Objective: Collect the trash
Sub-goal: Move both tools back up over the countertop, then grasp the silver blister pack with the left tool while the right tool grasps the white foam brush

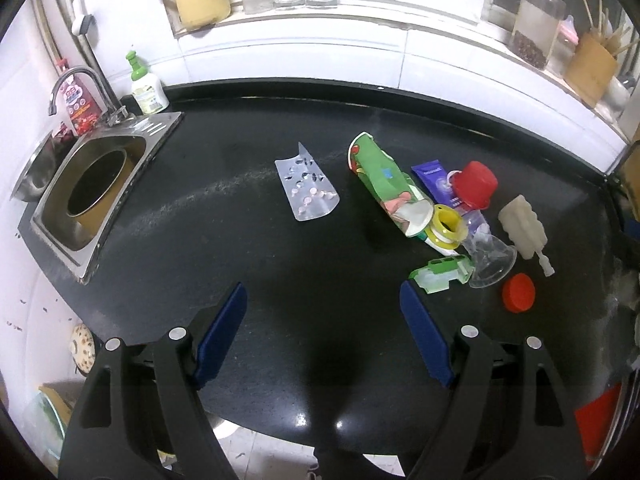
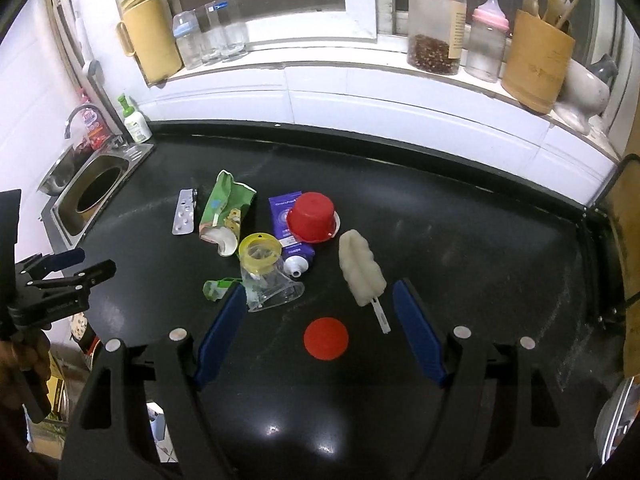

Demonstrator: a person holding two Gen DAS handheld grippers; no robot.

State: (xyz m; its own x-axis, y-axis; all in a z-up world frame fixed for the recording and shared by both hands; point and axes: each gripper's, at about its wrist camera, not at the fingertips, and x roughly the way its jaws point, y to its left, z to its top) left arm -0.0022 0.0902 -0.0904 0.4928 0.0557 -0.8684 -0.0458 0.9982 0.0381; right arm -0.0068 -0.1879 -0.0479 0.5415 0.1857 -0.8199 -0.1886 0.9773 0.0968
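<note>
Trash lies scattered on the black counter [image 1: 200, 248]: a pill blister [image 1: 307, 188] [image 2: 184, 212], a crumpled green wrapper [image 1: 384, 184] [image 2: 225, 212], a purple tube [image 1: 436, 178] [image 2: 288, 220], a red cup [image 1: 476, 184] [image 2: 312, 218], a yellow ring [image 1: 446, 226] [image 2: 260, 252] on a clear funnel [image 2: 276, 292], a green-and-clear piece [image 1: 442, 274], a white sponge brush [image 1: 524, 226] [image 2: 360, 272] and a flat red lid [image 1: 519, 293] [image 2: 326, 338]. My left gripper [image 1: 322, 296] hovers open over bare counter. My right gripper [image 2: 318, 296] stands open above the red lid.
A steel sink [image 1: 96, 184] with a tap [image 1: 80, 88] and a green-capped bottle [image 1: 146, 88] sits at the counter's left end. Jars, bottles and a utensil holder [image 2: 536, 60] line the window sill. The left gripper [image 2: 68, 268] shows in the right wrist view's left edge.
</note>
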